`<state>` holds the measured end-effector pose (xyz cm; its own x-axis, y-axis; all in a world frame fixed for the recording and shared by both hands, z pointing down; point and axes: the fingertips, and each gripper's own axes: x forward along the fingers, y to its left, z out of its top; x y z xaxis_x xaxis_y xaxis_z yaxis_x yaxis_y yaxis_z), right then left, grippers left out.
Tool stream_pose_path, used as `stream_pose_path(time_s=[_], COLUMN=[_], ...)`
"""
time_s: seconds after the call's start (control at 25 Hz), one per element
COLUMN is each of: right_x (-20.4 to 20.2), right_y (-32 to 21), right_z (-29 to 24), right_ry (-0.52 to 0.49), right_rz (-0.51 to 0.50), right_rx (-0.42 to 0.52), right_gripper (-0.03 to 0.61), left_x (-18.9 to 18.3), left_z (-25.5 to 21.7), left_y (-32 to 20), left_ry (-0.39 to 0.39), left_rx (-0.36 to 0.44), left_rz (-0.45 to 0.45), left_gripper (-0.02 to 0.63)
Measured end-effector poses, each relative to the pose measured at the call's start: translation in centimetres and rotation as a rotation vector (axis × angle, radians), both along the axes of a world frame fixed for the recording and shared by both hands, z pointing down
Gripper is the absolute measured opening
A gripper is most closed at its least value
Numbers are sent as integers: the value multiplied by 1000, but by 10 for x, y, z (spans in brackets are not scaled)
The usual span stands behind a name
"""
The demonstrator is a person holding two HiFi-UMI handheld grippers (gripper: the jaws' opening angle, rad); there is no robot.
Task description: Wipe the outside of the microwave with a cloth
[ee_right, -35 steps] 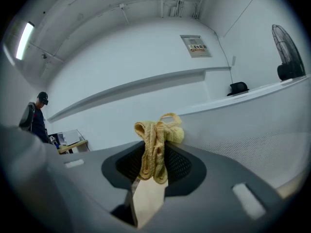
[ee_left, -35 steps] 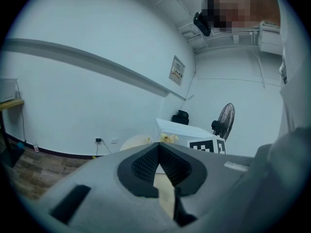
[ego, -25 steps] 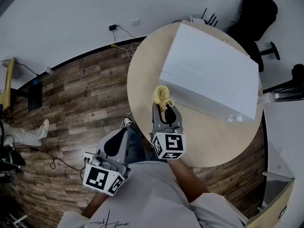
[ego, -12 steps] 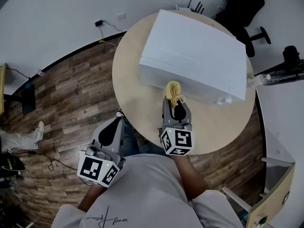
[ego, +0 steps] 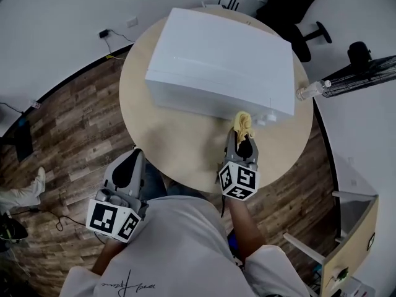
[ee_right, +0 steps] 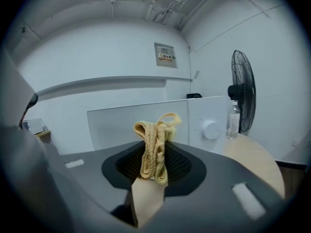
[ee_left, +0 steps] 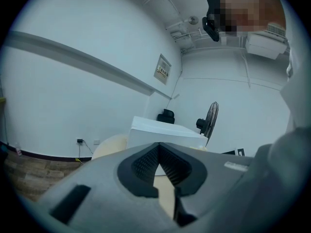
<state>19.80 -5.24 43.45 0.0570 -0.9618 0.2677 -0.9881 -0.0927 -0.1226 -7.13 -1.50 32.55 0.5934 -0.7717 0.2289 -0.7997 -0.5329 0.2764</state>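
Observation:
A white microwave (ego: 223, 64) stands on a round wooden table (ego: 179, 144); its front face with a white knob (ee_right: 210, 129) fills the right gripper view. My right gripper (ego: 243, 135) is shut on a bunched yellow cloth (ego: 243, 125), held close to the front face near its right end. The cloth (ee_right: 155, 147) sticks up between the jaws. My left gripper (ego: 129, 169) hangs off the table's near left edge, shut with nothing in it; the microwave (ee_left: 163, 132) shows far ahead of it.
A clear water bottle (ego: 312, 90) stands on the table by the microwave's right side. A black fan (ego: 365, 67) and an office chair (ego: 297, 11) are beyond the table. A cabinet (ego: 352, 240) is at lower right.
My right gripper has carried the cloth rightward along the microwave's front toward the knob end. The head view has shifted, so the table sits further left. The left gripper stayed low.

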Motion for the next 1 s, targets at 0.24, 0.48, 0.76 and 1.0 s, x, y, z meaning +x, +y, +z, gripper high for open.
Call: stream_pose_path(time_s=[0.24, 0.48, 0.76, 1.0], right_x=[73, 115, 148, 143], right_y=[19, 37, 23, 15], right_z=[13, 16, 28, 30], right_ry=[4, 1, 4, -4], right_rz=[165, 273, 339, 350], right_rx=[-5, 0, 12, 37], right_gripper=[121, 121, 121, 121], left_x=[5, 11, 23, 27], left_z=[4, 3, 4, 6], left_y=[4, 7, 9, 9], left_ry=[-20, -34, -50, -55], left_rx=[-6, -13, -13, -16], left_rz=[5, 15, 41, 48], left_gripper=[-9, -9, -9, -9])
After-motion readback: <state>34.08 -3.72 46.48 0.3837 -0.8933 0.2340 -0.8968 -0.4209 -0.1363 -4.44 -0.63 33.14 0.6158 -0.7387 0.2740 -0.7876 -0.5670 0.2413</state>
